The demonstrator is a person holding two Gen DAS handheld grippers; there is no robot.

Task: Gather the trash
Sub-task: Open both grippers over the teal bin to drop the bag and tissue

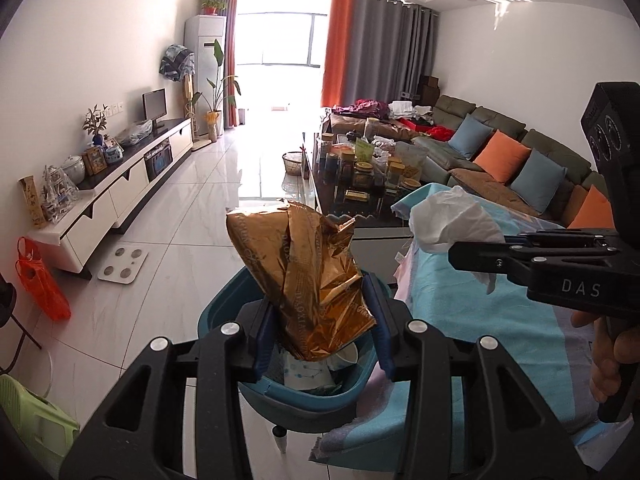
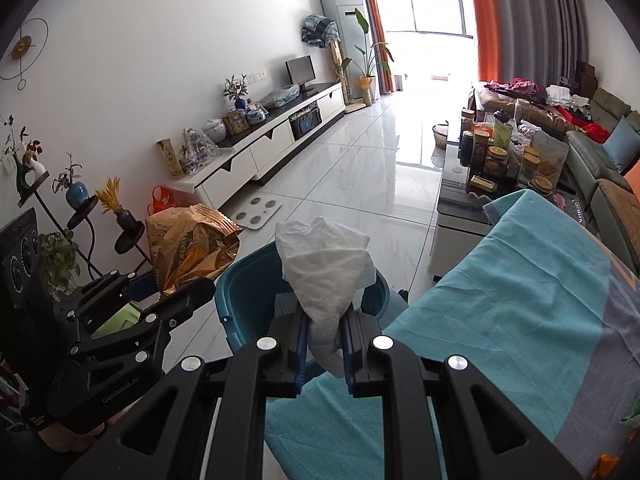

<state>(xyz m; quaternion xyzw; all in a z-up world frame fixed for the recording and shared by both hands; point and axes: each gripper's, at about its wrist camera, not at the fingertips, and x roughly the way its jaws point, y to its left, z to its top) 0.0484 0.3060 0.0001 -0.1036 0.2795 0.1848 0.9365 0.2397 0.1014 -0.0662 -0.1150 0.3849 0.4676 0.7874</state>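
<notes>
above the open blue bin (image 1: pixel 224 312), a crumpled gold foil bag (image 1: pixel 308 276) was pinched between the two fingers of the left gripper (image 1: pixel 320 344), its lower end hanging just over the scraps already lying in the bin (a paper cup and some printed wrapping could be made out there). the bag stood tilted, its torn top leaning up and away from the fingers.

just to the right, the right gripper (image 2: pixel 326 344) was clamped on a wad of white tissue (image 2: pixel 326 256), which bulged out above the blue pads (image 2: pixel 300 344) and hung near the bin's rim (image 2: pixel 240 280). in the left wrist view the same tissue (image 1: pixel 452 220) showed beside the right gripper (image 1: pixel 492 260), over the edge of a teal cloth (image 1: pixel 480 320). in the right wrist view the gold bag (image 2: pixel 188 244) sat in the left gripper (image 2: pixel 180 292), to the left of the bin.

the bin stood on the pale tiled floor (image 1: pixel 192 216), touching the cloth-covered surface (image 2: pixel 520 288) at its right. beyond that lay a dark coffee table (image 1: pixel 360 184) crowded with jars, and a sofa (image 1: pixel 520 152) with blue and orange cushions. a white bathroom scale (image 1: pixel 123 265) lay on the floor near the long tv cabinet (image 1: pixel 132 176) along the left wall.
</notes>
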